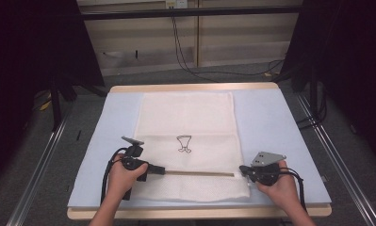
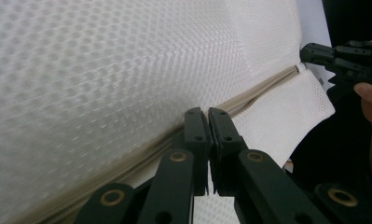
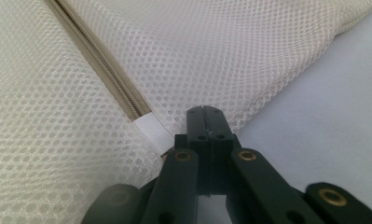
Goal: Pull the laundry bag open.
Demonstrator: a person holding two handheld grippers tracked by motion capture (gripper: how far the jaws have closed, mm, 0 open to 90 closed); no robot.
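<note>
A white mesh bag (image 1: 185,122) with a small black drawing (image 1: 184,143) lies flat on the pale blue mat (image 1: 280,122). A beige zipper (image 1: 200,173) runs across its near part. My left gripper (image 1: 161,170) sits at the zipper's left end. Its jaws are shut (image 2: 207,114) right on the zipper line (image 2: 263,88), apparently on the pull, which the tips hide. My right gripper (image 1: 242,168) is at the zipper's right end. It is shut (image 3: 207,112) on the bag's mesh edge, beside the white end tab (image 3: 151,130).
The mat covers a wooden table (image 1: 195,87) with bare mat on both sides of the bag. Cables (image 1: 185,61) trail on the grey floor behind, and dark stands (image 1: 58,94) flank the table.
</note>
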